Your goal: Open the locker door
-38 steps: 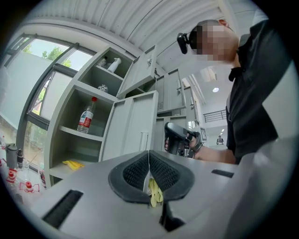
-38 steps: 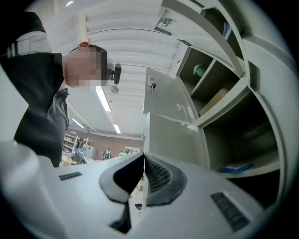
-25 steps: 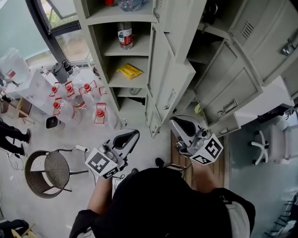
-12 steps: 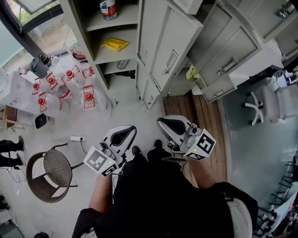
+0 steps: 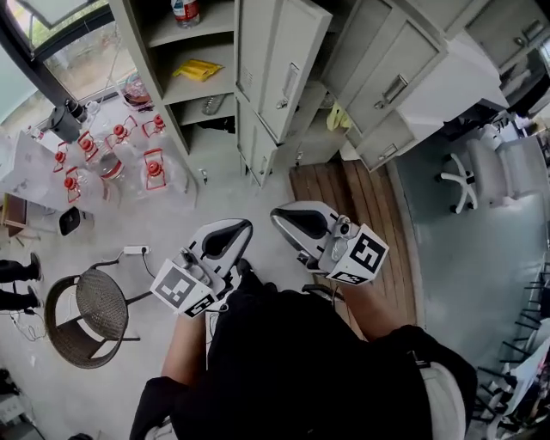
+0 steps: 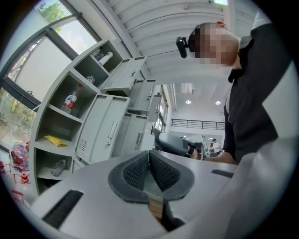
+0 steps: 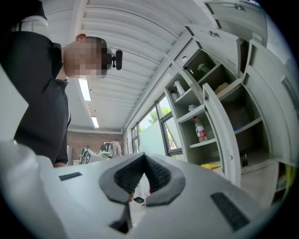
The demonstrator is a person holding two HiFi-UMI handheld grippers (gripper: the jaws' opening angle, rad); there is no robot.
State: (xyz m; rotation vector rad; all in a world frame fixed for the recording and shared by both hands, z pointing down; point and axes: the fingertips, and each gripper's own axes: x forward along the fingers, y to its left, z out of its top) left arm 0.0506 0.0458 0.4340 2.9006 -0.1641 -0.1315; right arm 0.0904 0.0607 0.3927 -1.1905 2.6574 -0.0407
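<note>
The grey locker bank [image 5: 155, 39] stands at the top of the head view. One tall door [image 5: 292, 51] hangs open, and its shelves to the left hold a yellow packet [image 5: 198, 69] and a bottle [image 5: 184, 10]. More doors [image 5: 397, 79] stand ajar to the right. My left gripper [image 5: 247, 226] and right gripper [image 5: 277, 215] are held close to my body, well short of the lockers, both shut and empty. In the left gripper view the pads [image 6: 140, 170] meet at the tips, with the open door [image 6: 105, 130] beyond. The right gripper view shows its pads [image 7: 156, 175] closed and the door [image 7: 219, 133] edge-on.
Water jugs with red caps [image 5: 152, 168] stand on the floor left of the lockers. A wicker chair [image 5: 90, 314] and a power strip [image 5: 136, 250] are at my left. A wooden floor strip [image 5: 361, 198] and a white office chair [image 5: 460, 180] lie to the right.
Both grippers have drawn back from the lockers, and the locker bank now sits farther off and higher in the head view. Their jaws stay closed.
</note>
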